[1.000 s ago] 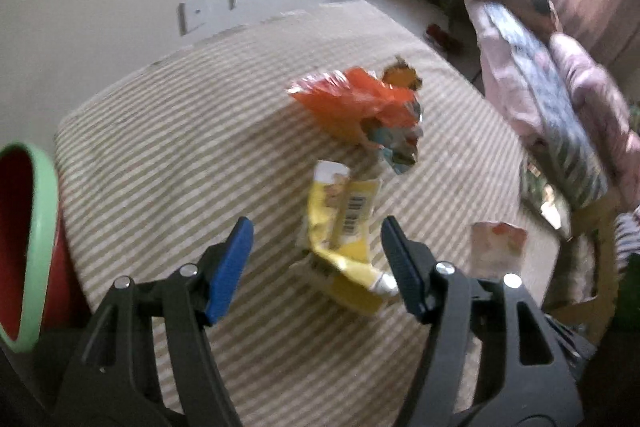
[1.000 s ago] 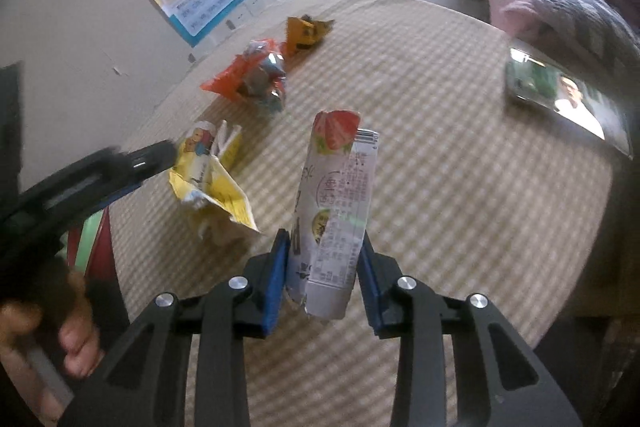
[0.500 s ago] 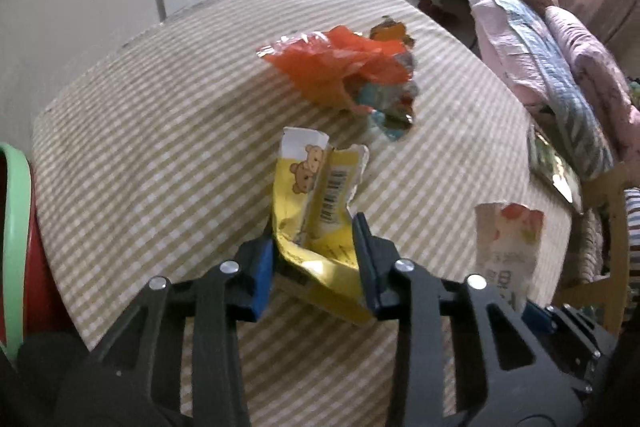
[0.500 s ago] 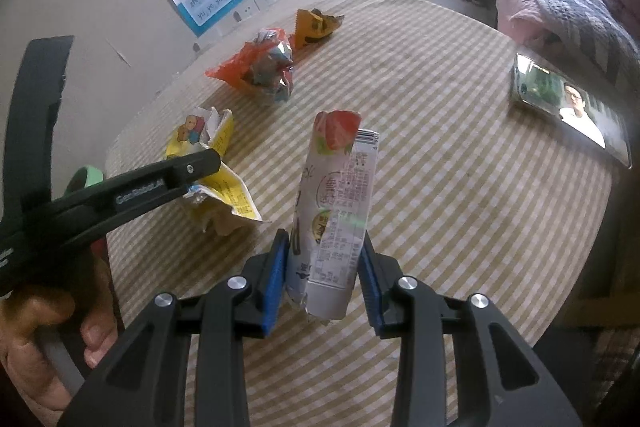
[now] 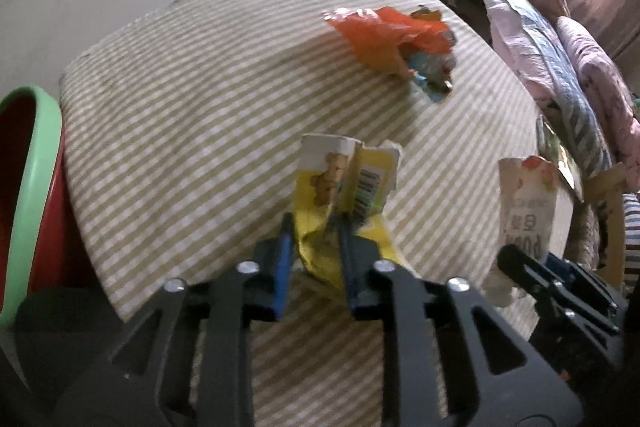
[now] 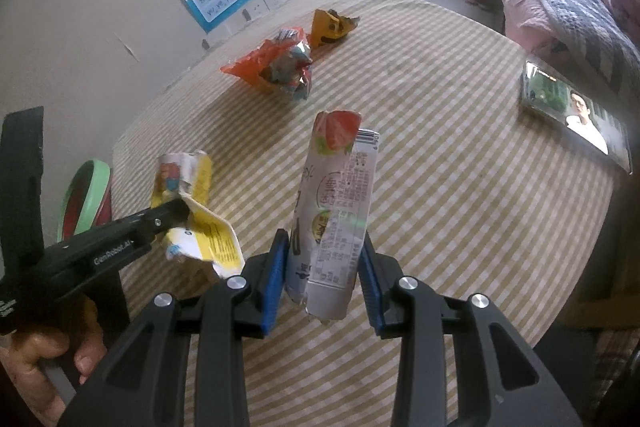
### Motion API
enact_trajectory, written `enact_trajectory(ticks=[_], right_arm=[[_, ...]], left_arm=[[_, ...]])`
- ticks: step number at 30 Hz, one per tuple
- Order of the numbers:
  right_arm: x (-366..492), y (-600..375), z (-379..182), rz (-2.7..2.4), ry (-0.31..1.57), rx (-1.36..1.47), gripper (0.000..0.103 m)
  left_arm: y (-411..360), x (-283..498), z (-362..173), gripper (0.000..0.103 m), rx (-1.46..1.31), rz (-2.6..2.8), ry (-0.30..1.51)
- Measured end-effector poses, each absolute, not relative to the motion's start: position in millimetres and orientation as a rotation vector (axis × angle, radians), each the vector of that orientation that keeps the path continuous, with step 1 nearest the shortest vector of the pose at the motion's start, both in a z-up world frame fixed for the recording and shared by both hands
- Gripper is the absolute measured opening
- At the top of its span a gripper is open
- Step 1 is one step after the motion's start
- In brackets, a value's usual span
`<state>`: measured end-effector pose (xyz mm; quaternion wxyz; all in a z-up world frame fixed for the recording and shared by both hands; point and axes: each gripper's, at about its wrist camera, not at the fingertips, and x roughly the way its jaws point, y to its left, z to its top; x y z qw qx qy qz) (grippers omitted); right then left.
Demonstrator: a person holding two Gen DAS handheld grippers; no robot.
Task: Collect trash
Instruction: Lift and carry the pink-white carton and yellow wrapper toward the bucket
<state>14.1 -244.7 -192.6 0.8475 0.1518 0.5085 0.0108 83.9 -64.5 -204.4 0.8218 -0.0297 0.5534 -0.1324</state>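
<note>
**Both claws clamped on wrappers**

Left claw [image 5: 314, 247] pinched nearly closed on a crumpled yellow wrapper [image 5: 344, 195] — glossy, creased, bear print and barcode showing — held just above the checked cloth of the worktop [image 5: 200, 99]. Right claw [image 6: 322, 267] closed on a flattened white pouch [image 6: 336, 211] with strawberry print, upright between blue pads. Crinkled orange foil wrapper [image 6: 276, 71] at 12 o'clock on the worktop — small yellow packet [image 6: 330, 27] just beyond. Green-rimmed red bin [image 5: 24, 187] at 9 o'clock, off the worktop's edge.

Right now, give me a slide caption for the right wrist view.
Right hand-held gripper clamps a strawberry pouch; left hand-held gripper grips a yellow wrapper.
</note>
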Motion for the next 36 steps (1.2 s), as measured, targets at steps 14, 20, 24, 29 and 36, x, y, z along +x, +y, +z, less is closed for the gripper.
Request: enact_trajectory(ticks=[14, 20, 24, 29, 36], right_arm=[[13, -234, -183, 0.049, 1.058, 0.315, 0.034], [14, -223, -171, 0.068, 1.035, 0.299, 0.034], [15, -214, -159, 0.088, 1.015, 0.284, 0.034], [19, -202, -150, 0.120, 1.001, 0.262, 0.035], [19, -190, -139, 0.144, 0.982, 0.235, 0.035]], left_arm=[[-53, 74, -181, 0.010, -0.115, -0.282, 1.106], [-36, 63, -156, 0.010, -0.102, -0.242, 1.026], [-24, 59, -140, 0.010, -0.104, -0.217, 0.979], [-11, 54, -130, 0.010, -0.125, -0.210, 0.966], [4, 48, -119, 0.010, -0.138, -0.187, 0.936]])
